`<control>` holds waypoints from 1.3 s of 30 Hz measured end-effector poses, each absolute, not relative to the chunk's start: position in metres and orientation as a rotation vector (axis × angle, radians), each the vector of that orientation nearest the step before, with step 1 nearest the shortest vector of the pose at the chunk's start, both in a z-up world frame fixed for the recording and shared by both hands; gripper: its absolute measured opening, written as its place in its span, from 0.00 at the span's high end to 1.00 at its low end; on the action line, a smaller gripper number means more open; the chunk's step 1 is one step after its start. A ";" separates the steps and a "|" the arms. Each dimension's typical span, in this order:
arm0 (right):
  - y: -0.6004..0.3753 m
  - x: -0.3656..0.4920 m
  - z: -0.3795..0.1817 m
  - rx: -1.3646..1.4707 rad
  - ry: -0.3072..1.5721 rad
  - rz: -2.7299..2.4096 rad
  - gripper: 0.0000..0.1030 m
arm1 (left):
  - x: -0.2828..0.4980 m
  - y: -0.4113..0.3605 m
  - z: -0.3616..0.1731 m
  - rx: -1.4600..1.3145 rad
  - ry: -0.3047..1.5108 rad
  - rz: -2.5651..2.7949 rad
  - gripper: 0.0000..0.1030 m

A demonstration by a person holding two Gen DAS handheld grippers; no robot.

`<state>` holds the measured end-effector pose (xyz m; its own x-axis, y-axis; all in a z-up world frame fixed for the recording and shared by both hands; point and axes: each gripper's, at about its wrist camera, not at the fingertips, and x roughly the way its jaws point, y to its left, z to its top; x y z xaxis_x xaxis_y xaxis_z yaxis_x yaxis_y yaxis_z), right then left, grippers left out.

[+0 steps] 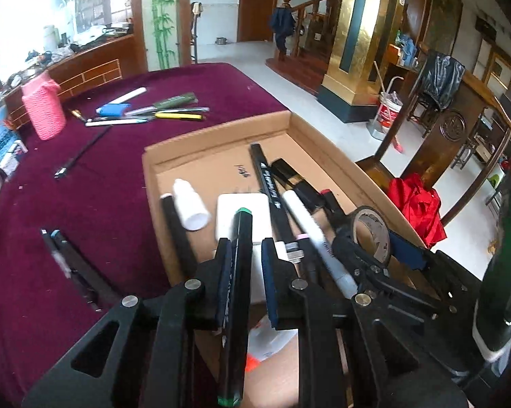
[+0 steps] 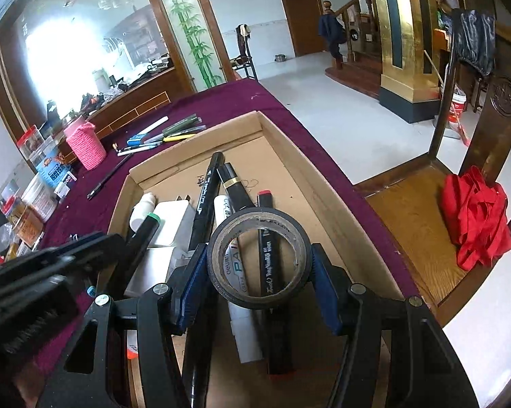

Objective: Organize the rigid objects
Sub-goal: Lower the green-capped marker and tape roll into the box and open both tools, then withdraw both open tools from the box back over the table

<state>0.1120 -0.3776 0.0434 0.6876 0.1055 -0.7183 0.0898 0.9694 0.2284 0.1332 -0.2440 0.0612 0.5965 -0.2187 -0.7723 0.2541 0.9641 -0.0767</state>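
A shallow cardboard box lies on the maroon cloth. It holds a white bottle, a white charger block, black markers and a white paint marker. My left gripper hovers over the box's near end. A black green-capped marker leans on its left pad, and a slim gap shows at the right pad, so it is open. My right gripper is shut on a black tape roll, held above the box contents.
Several pens and a pink knitted holder sit at the back left of the cloth. A thin black pen and dark markers lie nearer. Small boxes crowd the left edge. A wooden chair with red cloth stands to the right.
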 end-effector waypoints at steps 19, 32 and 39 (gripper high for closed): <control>-0.370 0.106 0.050 0.193 0.776 -0.001 0.47 | 0.113 -0.208 0.070 -0.062 0.897 -0.329 0.87; -0.355 0.093 0.072 0.230 0.612 0.111 0.47 | 0.100 -0.114 0.080 -0.146 0.828 -0.221 0.87; -0.272 0.097 0.083 0.102 0.791 0.428 0.51 | 0.123 -0.016 0.046 -0.330 0.891 -0.023 0.87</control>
